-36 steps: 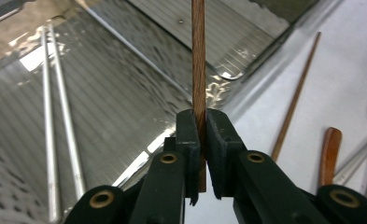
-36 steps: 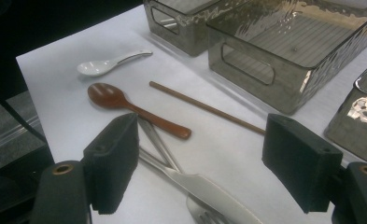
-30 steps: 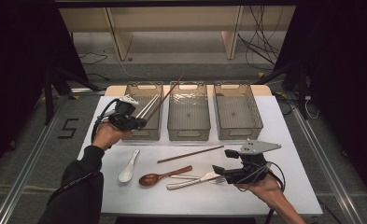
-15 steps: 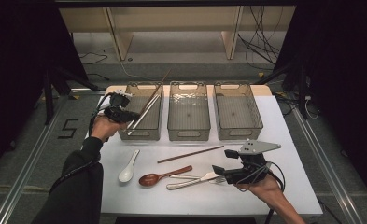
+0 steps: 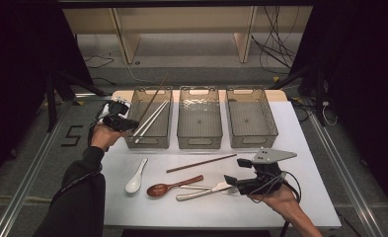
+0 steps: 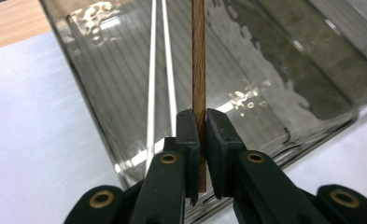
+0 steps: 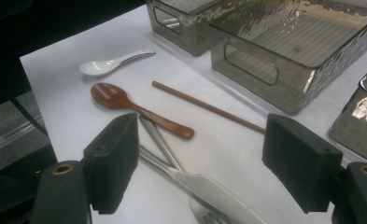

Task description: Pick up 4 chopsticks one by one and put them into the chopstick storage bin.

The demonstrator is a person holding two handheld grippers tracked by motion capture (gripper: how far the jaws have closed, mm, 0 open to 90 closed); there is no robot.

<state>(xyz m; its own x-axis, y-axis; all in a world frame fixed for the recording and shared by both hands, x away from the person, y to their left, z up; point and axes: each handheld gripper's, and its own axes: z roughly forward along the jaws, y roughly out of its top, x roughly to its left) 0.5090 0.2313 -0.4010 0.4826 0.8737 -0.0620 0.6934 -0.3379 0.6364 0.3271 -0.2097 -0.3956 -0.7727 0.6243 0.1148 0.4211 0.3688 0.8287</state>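
My left gripper is at the left bin's front left corner, shut on the low end of a brown wooden chopstick that slants up and back over the bin. In the left gripper view the pads pinch the chopstick above the bin, where two silvery chopsticks lie. My right gripper rests near the table's front right, open, jaws wide apart over a metal knife.
On the white table lie a second brown chopstick, a white soup spoon, a wooden spoon and the knife with a fork beside it. The middle bin and the right bin stand behind them.
My left gripper has moved left and slightly down along the left bin's front corner, carrying the brown chopstick with it. The right gripper has stayed put.
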